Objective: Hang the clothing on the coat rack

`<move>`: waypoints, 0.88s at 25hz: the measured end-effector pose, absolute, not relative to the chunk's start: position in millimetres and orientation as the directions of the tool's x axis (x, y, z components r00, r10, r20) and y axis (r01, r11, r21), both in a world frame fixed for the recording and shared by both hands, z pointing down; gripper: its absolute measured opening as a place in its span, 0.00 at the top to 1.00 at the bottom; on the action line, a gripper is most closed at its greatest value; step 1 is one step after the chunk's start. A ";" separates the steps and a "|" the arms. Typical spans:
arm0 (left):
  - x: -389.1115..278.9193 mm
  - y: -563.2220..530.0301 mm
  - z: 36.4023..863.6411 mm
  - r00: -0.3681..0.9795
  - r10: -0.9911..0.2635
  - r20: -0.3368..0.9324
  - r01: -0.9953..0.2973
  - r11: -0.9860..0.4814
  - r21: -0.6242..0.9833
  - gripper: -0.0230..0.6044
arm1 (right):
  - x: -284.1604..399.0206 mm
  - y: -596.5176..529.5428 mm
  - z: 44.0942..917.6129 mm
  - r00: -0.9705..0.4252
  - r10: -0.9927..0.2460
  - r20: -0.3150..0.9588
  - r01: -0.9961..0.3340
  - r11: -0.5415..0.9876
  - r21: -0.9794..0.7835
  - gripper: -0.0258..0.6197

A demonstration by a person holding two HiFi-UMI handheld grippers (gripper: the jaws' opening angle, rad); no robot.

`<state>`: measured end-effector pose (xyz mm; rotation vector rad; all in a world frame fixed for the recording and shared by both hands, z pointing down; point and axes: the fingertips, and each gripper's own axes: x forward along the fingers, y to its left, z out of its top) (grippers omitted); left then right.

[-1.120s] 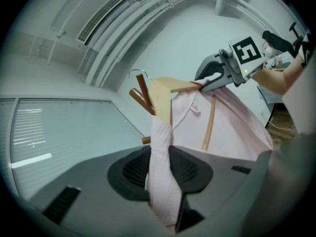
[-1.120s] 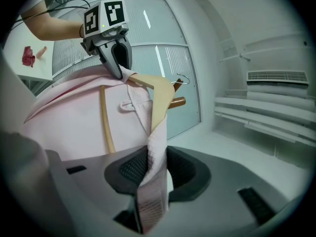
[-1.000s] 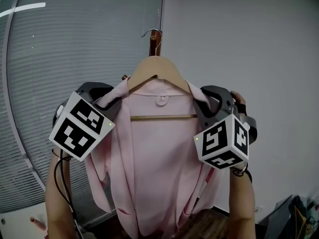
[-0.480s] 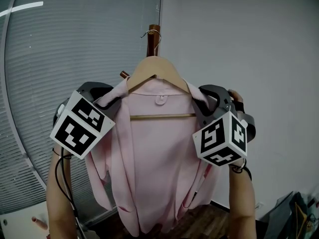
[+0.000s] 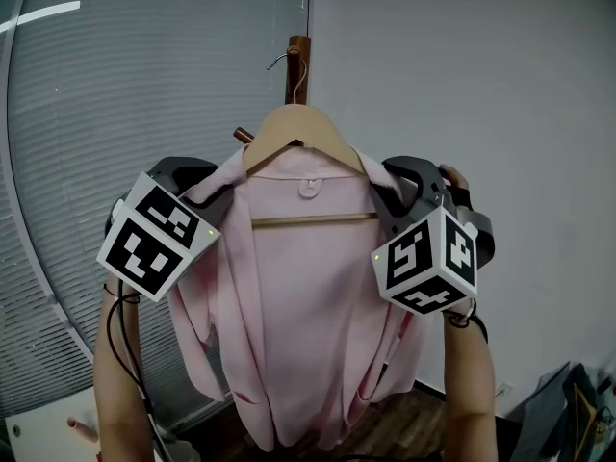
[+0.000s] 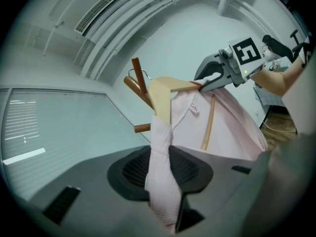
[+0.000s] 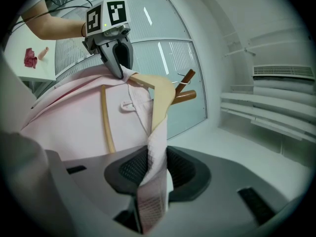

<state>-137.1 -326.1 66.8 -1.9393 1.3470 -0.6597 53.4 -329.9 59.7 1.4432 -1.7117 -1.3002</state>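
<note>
Pink shirt (image 5: 298, 296) on its wooden hanger (image 5: 306, 128) hangs between my left hand-held gripper (image 6: 160, 169) and right hand-held gripper (image 7: 154, 177), each clamped on a shoulder fold. Its hook (image 5: 289, 64) is up ahead of them by the coat rack (image 5: 300, 51); I'd raise both evenly, then lower the hook onto a peg (image 7: 183, 97).

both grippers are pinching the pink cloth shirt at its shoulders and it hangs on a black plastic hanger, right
Not quite. The hanger is not black plastic: it is a pale wooden hanger with a metal hook, as the head view shows. The rest stands: the left gripper and the right gripper each pinch the pink cloth shirt at a shoulder.
</note>
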 end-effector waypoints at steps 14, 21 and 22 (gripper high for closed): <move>-133.7 -343.8 89.6 0.335 -0.938 0.093 -0.585 -0.284 -0.760 0.77 | 56.6 -347.8 84.7 -0.271 -0.955 -0.122 -0.417 0.002 0.909 0.77; -134.7 -351.6 97.3 0.328 -0.938 0.112 -0.586 -0.295 -0.755 0.77 | 55.6 -357.0 92.1 -0.274 -0.956 -0.105 -0.415 0.019 0.910 0.77; -134.7 -352.1 97.4 0.327 -0.938 0.115 -0.585 -0.297 -0.755 0.77 | 55.6 -357.7 92.2 -0.275 -0.956 -0.103 -0.415 0.021 0.909 0.77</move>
